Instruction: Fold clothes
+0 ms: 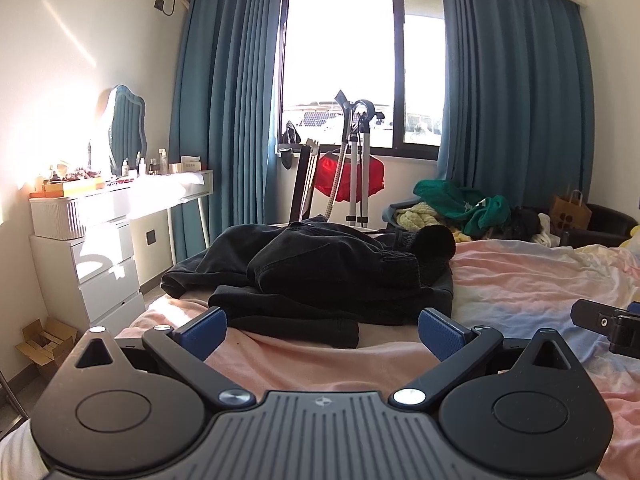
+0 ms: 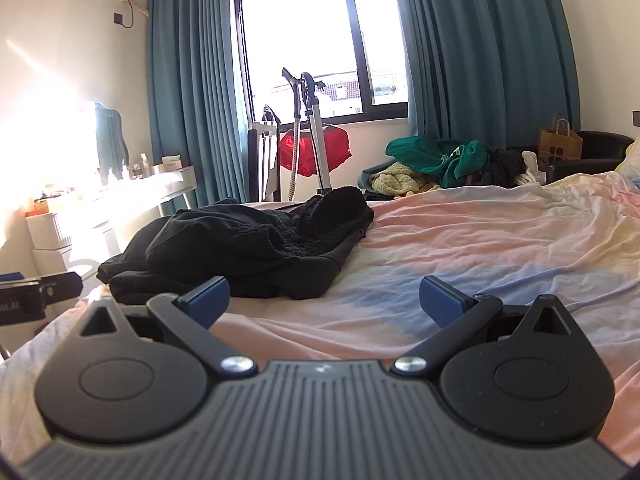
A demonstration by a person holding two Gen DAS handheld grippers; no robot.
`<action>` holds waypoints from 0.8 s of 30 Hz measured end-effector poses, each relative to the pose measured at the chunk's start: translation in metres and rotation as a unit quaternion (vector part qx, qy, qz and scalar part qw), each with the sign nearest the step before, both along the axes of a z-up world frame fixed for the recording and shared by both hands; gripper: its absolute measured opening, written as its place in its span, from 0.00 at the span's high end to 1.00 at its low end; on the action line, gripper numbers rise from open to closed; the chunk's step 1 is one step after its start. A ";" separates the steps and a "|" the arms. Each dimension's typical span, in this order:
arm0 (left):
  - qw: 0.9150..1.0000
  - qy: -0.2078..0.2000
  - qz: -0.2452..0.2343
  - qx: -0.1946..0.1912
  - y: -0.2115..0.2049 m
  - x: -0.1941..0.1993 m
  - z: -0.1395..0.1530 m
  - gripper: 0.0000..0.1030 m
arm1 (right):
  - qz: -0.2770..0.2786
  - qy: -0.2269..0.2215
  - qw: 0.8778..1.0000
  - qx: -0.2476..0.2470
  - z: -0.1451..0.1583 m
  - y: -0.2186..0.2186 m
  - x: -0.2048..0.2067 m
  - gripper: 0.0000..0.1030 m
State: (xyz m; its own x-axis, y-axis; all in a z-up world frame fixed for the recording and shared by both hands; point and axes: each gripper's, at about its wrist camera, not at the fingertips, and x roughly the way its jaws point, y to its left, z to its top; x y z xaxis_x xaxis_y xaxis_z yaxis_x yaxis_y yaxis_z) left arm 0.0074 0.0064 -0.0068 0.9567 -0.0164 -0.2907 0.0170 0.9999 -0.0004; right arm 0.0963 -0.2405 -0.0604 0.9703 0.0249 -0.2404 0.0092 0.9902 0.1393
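The black clothes (image 1: 320,272) are showing as matt, soft cloth, with a ribbed knit band near their right end. The bedsheet (image 2: 460,240) is lying as thin, wrinkled pastel cloth. The left gripper (image 1: 322,330) is showing matt black plastic arms, finely textured blue pads (image 1: 438,330) and shiny metal screws. The far curtains (image 1: 512,100) are hanging as heavy matt fabric.

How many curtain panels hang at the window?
2: the left curtain hangs beside the dressing table, and the right curtain behind the clothes pile. None seems hidden.
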 end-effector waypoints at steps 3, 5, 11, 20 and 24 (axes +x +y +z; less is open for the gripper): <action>1.000 -0.003 0.004 0.014 0.000 -0.002 -0.001 0.00 | -0.005 -0.008 1.000 -0.008 0.004 0.002 -0.004 0.00; 1.000 -0.006 0.006 0.024 0.000 -0.005 -0.001 0.00 | -0.007 -0.012 1.000 -0.018 0.006 0.006 -0.007 0.00; 0.999 -0.015 0.020 0.025 0.006 -0.011 0.005 0.00 | -0.018 -0.020 1.000 -0.013 0.019 0.017 -0.015 0.00; 0.999 -0.014 0.024 0.016 0.013 -0.017 0.009 0.00 | -0.019 -0.031 0.999 0.018 0.032 0.027 -0.029 0.00; 0.999 -0.008 0.032 0.002 0.015 -0.008 0.003 0.00 | -0.027 -0.025 0.999 0.011 0.040 0.021 -0.016 0.00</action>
State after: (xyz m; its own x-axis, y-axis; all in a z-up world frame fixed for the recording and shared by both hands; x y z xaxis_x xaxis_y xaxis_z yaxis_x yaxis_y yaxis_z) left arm -0.0008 0.0213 -0.0034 0.9604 0.0472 -0.2747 -0.0480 0.9988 0.0038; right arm 0.0807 -0.2196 -0.0205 0.9811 -0.0233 -0.1919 0.0551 0.9852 0.1625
